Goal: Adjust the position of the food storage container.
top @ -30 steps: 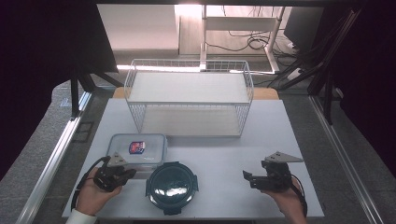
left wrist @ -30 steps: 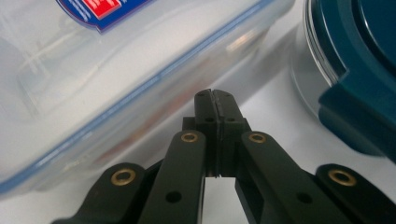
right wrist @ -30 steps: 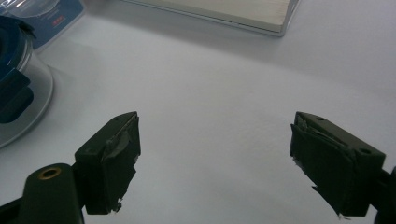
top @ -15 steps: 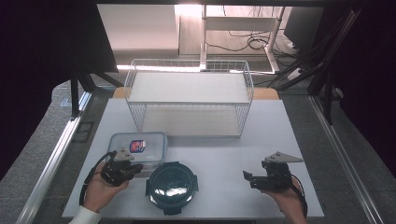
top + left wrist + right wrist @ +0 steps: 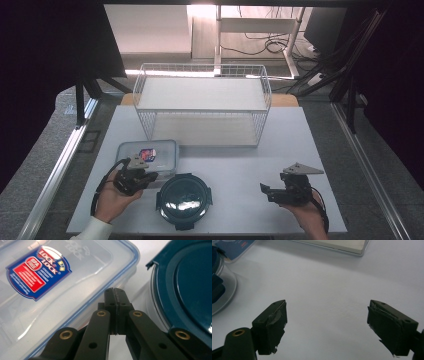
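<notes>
As the right tongs (image 5: 263,189) stay put, the left tongs (image 5: 152,175) have neared the clear box (image 5: 159,160).

I am seated in a lab-style recording space. My white worktop (image 5: 300,150) sits inside dark metal framing (image 5: 345,85), with black curtains (image 5: 50,60) at both sides, loose cables (image 5: 265,47) on the floor behind, and a desk leg (image 5: 218,40) beyond.
</notes>
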{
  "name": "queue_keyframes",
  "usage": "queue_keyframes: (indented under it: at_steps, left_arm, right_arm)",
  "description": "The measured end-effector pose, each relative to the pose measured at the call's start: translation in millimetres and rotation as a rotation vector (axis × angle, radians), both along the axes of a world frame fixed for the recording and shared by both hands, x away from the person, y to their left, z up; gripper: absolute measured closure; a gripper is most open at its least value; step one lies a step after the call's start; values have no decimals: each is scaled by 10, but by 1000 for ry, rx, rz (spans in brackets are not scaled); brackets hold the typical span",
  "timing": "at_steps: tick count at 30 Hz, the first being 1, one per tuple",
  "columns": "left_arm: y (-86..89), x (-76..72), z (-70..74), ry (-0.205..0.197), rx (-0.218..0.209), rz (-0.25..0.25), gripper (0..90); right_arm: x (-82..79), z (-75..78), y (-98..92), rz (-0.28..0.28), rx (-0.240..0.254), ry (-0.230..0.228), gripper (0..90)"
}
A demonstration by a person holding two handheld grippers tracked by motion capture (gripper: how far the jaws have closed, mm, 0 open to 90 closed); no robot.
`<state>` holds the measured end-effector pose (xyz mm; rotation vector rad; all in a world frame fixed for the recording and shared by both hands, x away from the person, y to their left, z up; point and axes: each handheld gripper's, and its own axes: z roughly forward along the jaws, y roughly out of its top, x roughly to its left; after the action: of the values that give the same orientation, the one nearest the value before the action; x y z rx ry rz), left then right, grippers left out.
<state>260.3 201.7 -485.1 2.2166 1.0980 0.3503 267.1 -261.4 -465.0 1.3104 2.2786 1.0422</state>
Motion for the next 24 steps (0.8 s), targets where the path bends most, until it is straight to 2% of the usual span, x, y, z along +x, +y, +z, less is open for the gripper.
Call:
queue_keyframes:
  at_steps: [12,14,17,19,20,21,23,24]
  left_arm:
    - [-23,72,-17,-15,4,13,898]
    - [-17,52,-12,-20,21,14,898]
    - [71,0,39,-32,7,25,898]
    - [205,-34,102,-49,-12,54,898]
    - [354,-48,150,-60,-45,104,898]
    - [354,-48,150,-60,-45,104,898]
    - [622,-59,223,-79,-76,198,898]
    - [723,-59,247,-83,-80,229,898]
  right_arm:
    - [6,-13,1,-3,-2,2,160]
    - [8,-18,1,-4,-3,3,160]
    - [10,-24,-4,-3,-5,6,160]
    - [7,-19,-8,-5,-2,4,159]
    - [5,-13,-14,-11,0,0,160]
    - [5,-13,-14,-11,0,0,160]
    - [4,-8,-19,-16,-1,-4,160]
    - [3,-5,-21,-17,1,-5,160]
